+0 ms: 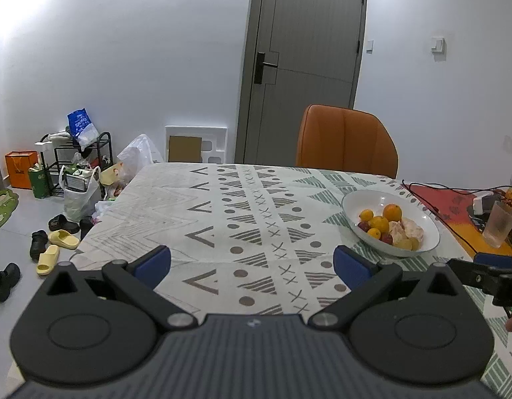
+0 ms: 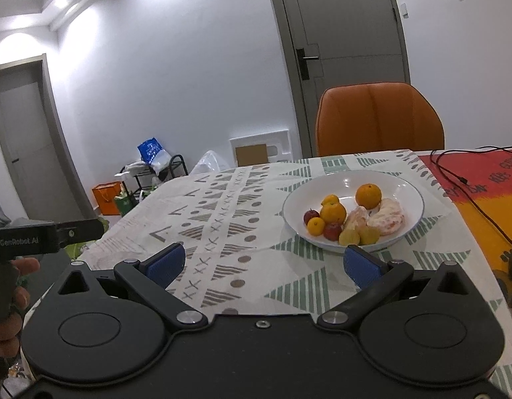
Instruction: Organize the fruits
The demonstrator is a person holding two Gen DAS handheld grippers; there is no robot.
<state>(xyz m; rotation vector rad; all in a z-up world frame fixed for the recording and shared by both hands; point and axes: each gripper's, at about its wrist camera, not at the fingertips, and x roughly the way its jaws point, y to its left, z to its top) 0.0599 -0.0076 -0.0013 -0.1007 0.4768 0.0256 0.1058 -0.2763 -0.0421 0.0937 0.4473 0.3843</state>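
Both tongs spread, empty: left gripper point(image 1: 252, 262), right gripper point(image 2: 264, 262). White bowl point(image 2: 412, 226) of fruit sits just ahead-right of my right tongs. Peeled citrus point(image 2: 388, 219) looks soft and tearable; I judge the firm orange point(image 2: 368, 195) safer, pinched across its middle.

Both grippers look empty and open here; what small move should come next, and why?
Probably ease the right gripper forward toward the white bowl: it sits just beyond the open, empty fingers, all the fruit piled in it, the yellow-green fruit nearest. The left gripper faces bare tablecloth.
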